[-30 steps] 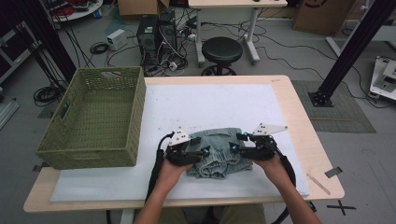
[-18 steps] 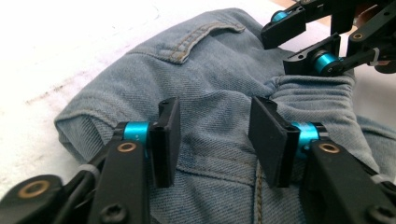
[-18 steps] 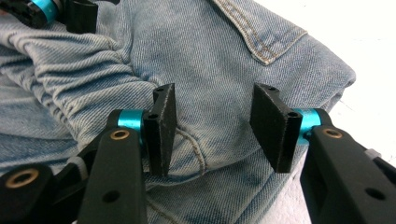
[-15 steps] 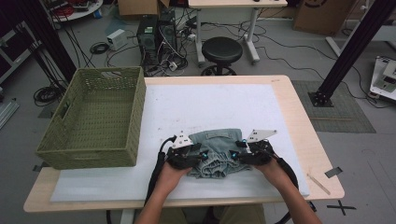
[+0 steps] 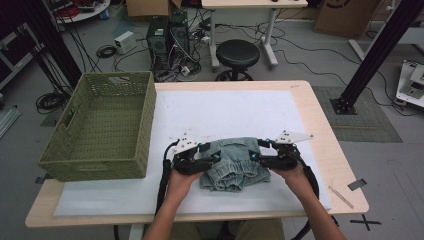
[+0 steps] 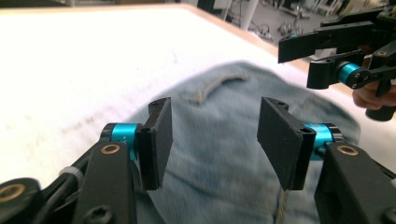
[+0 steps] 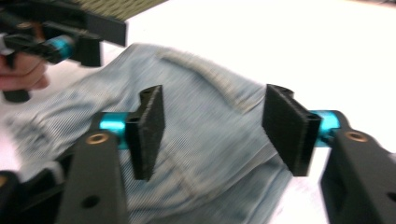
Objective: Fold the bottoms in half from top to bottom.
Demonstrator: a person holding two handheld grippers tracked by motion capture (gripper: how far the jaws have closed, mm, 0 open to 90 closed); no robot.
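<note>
Left gripper and right gripper both hover over the folded denim garment, one at each side edge. Jaws of both have just been opening; pads stand spread above the cloth, nothing pinched.

Green basket sits well apart, beyond the left gripper, on the tabletop.

To do the step well, my judgement: lower both together, take the full fold thickness at matching points, and close evenly so layers do not slip.

Hard to make out: the garment's underside and fold count. Right gripper view is motion-blurred. Whether the lower pad edges brush the denim, cannot tell.
</note>
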